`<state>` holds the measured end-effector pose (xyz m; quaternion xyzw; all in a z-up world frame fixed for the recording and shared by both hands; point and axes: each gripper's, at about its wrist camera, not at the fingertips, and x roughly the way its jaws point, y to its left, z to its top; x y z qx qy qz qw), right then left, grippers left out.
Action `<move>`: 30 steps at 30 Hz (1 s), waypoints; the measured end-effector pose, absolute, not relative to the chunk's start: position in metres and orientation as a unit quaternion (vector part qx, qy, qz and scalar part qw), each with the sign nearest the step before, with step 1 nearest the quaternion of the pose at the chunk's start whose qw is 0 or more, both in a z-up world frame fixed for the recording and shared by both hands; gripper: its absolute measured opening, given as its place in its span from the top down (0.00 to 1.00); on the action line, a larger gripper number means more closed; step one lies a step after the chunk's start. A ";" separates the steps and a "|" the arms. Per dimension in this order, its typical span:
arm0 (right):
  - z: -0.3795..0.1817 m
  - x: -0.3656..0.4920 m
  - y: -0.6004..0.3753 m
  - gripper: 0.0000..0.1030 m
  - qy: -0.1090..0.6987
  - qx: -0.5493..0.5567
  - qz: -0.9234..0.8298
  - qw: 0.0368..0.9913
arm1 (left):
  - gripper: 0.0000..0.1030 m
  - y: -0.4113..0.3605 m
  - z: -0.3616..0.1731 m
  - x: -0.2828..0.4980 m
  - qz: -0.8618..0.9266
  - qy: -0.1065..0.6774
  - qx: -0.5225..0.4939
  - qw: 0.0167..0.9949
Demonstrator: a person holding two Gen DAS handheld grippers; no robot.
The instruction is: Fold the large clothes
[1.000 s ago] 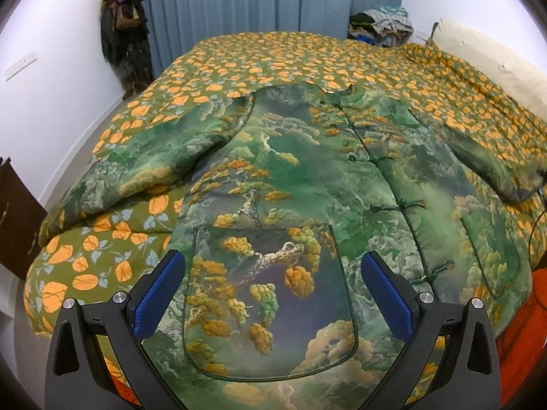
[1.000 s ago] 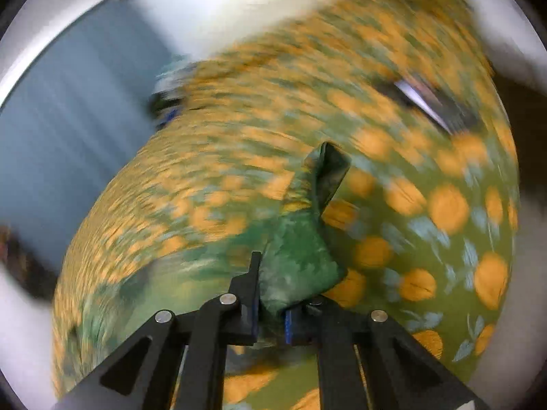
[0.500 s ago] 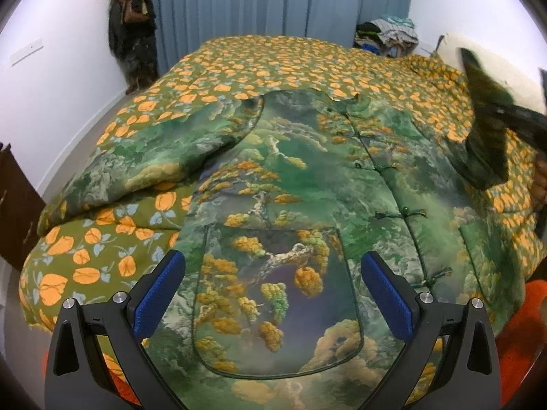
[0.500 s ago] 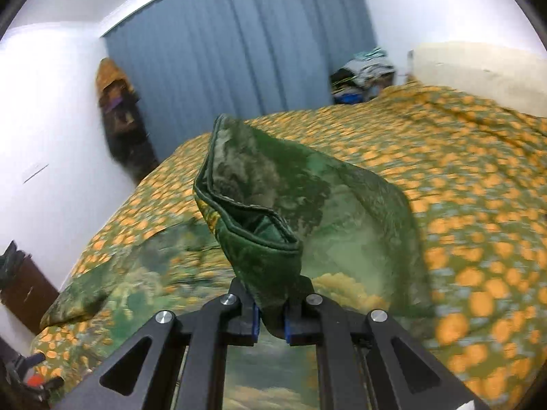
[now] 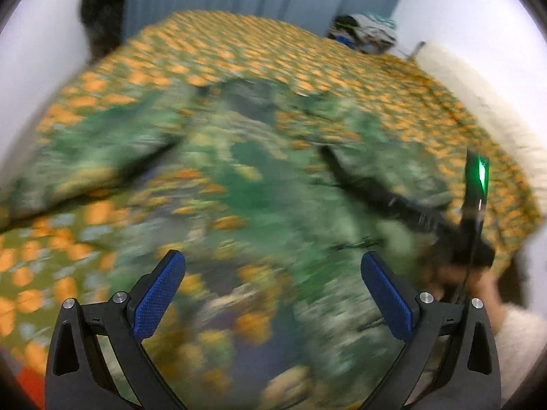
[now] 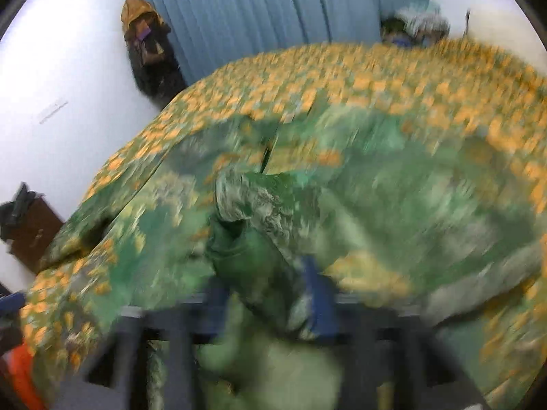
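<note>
A large green jacket (image 5: 246,177) with a painted landscape print lies spread on the bed, its front facing up. My left gripper (image 5: 273,294) is open and empty, hovering over the jacket's lower front. My right gripper (image 6: 273,294) is shut on the jacket's right sleeve cuff (image 6: 253,225), holding it over the jacket's body. The right gripper also shows in the left wrist view (image 5: 417,212), low over the jacket's right side. Both views are blurred by motion.
The bed has a green cover with orange flowers (image 5: 307,54). Blue curtains (image 6: 290,10) hang behind it. Clothes hang on the left wall (image 6: 147,51). A clothes pile (image 5: 369,30) and a pillow (image 5: 478,95) lie at the right. A brown cabinet (image 6: 30,229) stands at the left.
My right gripper has carried the sleeve cuff from high above the bed's right side down and inward over the jacket's body. My left gripper has shifted and its view has blurred.
</note>
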<state>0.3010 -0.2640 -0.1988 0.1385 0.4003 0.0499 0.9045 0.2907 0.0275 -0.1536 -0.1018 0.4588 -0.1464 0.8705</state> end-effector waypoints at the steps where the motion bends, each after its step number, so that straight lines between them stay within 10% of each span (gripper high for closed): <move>1: -0.197 0.293 -0.266 0.35 0.397 0.144 0.057 0.904 | 0.01 0.021 -0.155 0.300 -0.165 0.466 -0.109 0.863; 5: -0.174 0.248 -0.283 0.35 0.382 0.149 0.075 0.909 | 0.03 -0.022 -0.167 0.357 -0.234 0.495 -0.127 0.827; 11: -0.156 0.200 -0.301 0.35 0.367 0.156 0.074 0.914 | 0.34 -0.087 -0.214 0.437 -0.224 0.564 -0.145 0.782; 13: -0.156 0.191 -0.303 0.35 0.362 0.155 0.073 0.916 | 0.78 -0.102 -0.224 0.451 -0.203 0.571 -0.124 0.786; 15: -0.157 0.182 -0.304 0.35 0.358 0.139 0.064 0.921 | 0.92 -0.111 -0.221 0.453 -0.191 0.569 -0.106 0.793; 23: -0.136 0.200 -0.351 0.35 0.332 0.136 0.022 0.933 | 0.94 -0.106 -0.140 0.472 -0.200 0.487 -0.074 0.847; 30: -0.134 0.299 -0.429 0.36 0.354 0.111 -0.061 0.927 | 0.92 -0.066 -0.194 0.506 -0.135 0.517 -0.084 0.841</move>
